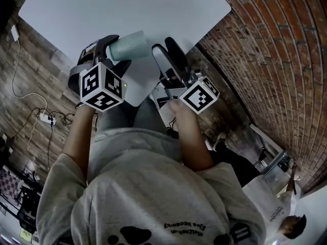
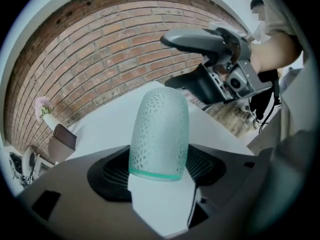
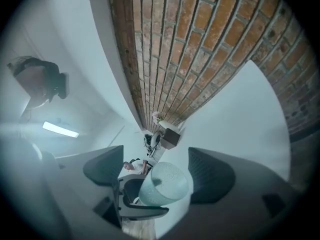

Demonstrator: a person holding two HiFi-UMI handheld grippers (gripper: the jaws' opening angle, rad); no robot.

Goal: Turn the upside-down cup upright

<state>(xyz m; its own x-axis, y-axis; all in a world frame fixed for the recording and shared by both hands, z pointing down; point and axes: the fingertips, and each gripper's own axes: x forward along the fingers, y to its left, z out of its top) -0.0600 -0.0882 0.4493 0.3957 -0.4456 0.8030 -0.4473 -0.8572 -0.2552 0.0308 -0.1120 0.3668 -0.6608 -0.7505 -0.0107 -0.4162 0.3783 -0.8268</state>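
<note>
Head view: the left tool (image 1: 113,54) clamps the pale green cup (image 1: 132,45), which lies sideways above the white bench (image 1: 102,9). Left gripper view: its jaws grip the cup's (image 2: 160,134) banded end. Right gripper view: the right tool (image 3: 158,170) gapes wide, with the cup between its jaws, untouched.

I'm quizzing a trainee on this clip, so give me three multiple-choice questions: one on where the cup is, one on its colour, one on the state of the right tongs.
1. Where is the cup? A on a shelf; B between the left tongs; C in a sink.
2. What colour is the cup? A red; B black; C pale green.
3. How do the right tongs stand? A open, gripping nothing; B shut on the cup; C shut on a spoon.
Answers: 1 B, the left gripper view shows them clamped on its sides. 2 C, it is frosted pale green in every view. 3 A, they stand apart, clear of the cup.
</note>
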